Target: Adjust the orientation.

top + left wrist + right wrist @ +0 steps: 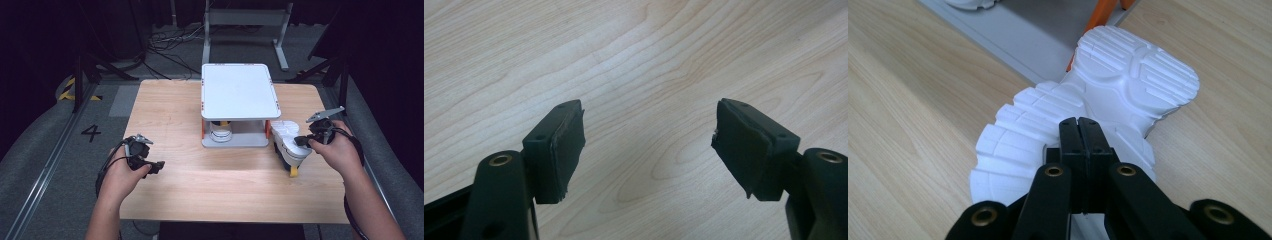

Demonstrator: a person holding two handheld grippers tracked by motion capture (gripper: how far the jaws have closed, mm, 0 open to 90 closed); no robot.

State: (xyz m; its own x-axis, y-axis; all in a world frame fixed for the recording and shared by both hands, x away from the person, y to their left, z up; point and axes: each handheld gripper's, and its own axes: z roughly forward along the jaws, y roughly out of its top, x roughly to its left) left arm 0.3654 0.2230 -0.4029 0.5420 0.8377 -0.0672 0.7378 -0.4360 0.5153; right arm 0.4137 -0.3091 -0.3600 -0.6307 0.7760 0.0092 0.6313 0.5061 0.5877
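A white shoe lies on its side on the wooden table, right of a small rack, with a yellow part at its near end. In the right gripper view its ridged white sole faces me. My right gripper is shut with nothing between its jaws, tips right against the sole's edge; in the high view it sits at the shoe's right side. My left gripper hovers low over the front left of the table, open and holding nothing. A second white shoe stands on the rack's lower shelf.
The rack has a white top tray, orange posts and a grey base plate. It stands at the middle back of the table. Bare wood lies between the two grippers. Dark stands and cables are on the floor behind.
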